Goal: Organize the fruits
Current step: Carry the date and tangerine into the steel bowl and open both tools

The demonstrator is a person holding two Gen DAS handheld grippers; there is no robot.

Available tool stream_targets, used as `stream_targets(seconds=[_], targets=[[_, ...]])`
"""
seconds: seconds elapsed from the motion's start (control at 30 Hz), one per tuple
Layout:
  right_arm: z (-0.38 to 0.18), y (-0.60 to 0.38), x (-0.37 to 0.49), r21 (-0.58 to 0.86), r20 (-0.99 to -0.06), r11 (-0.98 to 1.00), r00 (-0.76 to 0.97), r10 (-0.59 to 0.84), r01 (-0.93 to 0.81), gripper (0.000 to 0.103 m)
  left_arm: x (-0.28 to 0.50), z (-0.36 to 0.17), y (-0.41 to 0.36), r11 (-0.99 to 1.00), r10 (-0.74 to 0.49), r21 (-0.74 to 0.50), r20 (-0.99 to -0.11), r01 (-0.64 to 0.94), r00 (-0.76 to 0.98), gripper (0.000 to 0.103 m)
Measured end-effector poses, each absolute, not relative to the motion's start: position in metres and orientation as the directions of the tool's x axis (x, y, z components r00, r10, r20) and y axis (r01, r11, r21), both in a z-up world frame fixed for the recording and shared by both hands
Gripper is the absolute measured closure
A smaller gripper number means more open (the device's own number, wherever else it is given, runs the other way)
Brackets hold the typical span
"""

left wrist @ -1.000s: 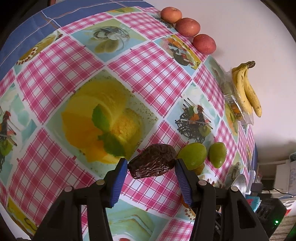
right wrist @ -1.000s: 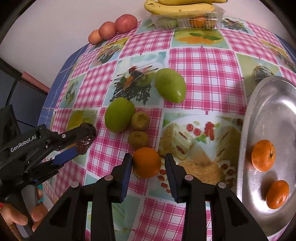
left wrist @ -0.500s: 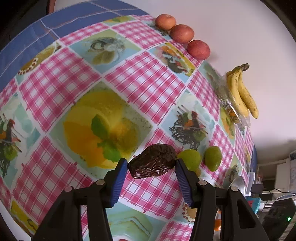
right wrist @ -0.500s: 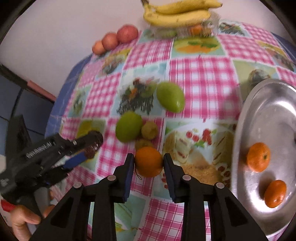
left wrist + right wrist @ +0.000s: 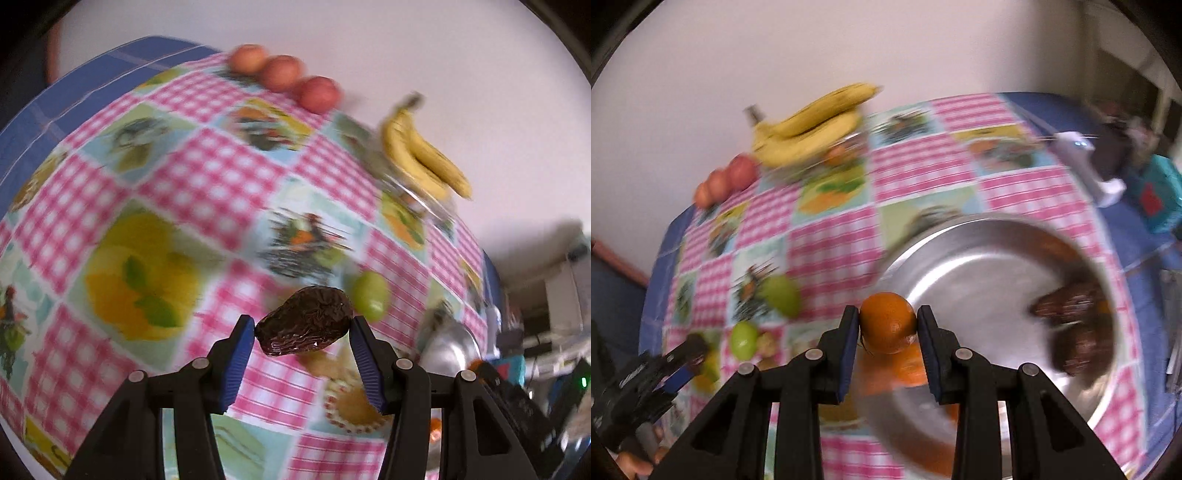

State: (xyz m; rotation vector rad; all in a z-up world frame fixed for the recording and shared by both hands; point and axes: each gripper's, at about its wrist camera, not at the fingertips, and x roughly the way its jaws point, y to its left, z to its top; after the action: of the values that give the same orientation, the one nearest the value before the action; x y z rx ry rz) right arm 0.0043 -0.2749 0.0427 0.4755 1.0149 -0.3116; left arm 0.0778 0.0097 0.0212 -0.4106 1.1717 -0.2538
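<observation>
My left gripper (image 5: 303,330) is shut on a dark wrinkled date (image 5: 304,326) and holds it above the checked tablecloth (image 5: 207,177). My right gripper (image 5: 888,325) is shut on an orange (image 5: 888,321) and holds it over the near left rim of a round steel tray (image 5: 982,269). Two dark dates (image 5: 1071,317) lie at the tray's right side, and another orange (image 5: 908,365) shows blurred under my held one. Two green fruits (image 5: 781,295) lie on the cloth left of the tray. The left gripper also shows in the right wrist view (image 5: 683,362).
A banana bunch (image 5: 812,129) rests on a clear box at the back by the wall. Three reddish fruits (image 5: 284,75) line the far table edge. A white device (image 5: 1089,166) and a teal box (image 5: 1160,199) stand beyond the tray. Both views are motion-blurred.
My right gripper has lifted the orange off the cloth and carried it right to the tray. My left gripper has lifted and swung right with the date.
</observation>
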Motion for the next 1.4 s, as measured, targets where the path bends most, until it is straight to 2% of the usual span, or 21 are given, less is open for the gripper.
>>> stream_targets(seconds=[0.3,0.5,0.93,1.07,1.4], targets=[[0.042,-0.333,-0.008,0.226,-0.861,0.804,0.499,-0.099,0.550,0.069,0.073,0.034,-0.092,0.872,-0.483,-0.421,-0.823,0.250,0.300,0.047],[0.037,-0.348,-0.002,0.220,-0.859,0.801,0.500,-0.111,0.556,0.069,0.071,0.022,-0.152,0.851,-0.478,-0.375,-0.843,0.368,0.245,0.047],[0.006,-0.370,0.011,0.225,-0.888,0.790,0.453,-0.074,0.571,0.069,0.071,-0.005,-0.209,0.824,-0.446,-0.315,-0.873,0.471,0.198,0.047],[0.001,-0.370,0.012,0.217,-0.896,0.791,0.438,-0.070,0.571,0.069,0.070,-0.005,-0.215,0.820,-0.433,-0.285,-0.876,0.496,0.214,0.047],[-0.010,-0.373,0.010,0.216,-0.912,0.776,0.407,-0.057,0.592,0.069,0.070,-0.007,-0.211,0.817,-0.444,-0.297,-0.871,0.494,0.211,0.046]])
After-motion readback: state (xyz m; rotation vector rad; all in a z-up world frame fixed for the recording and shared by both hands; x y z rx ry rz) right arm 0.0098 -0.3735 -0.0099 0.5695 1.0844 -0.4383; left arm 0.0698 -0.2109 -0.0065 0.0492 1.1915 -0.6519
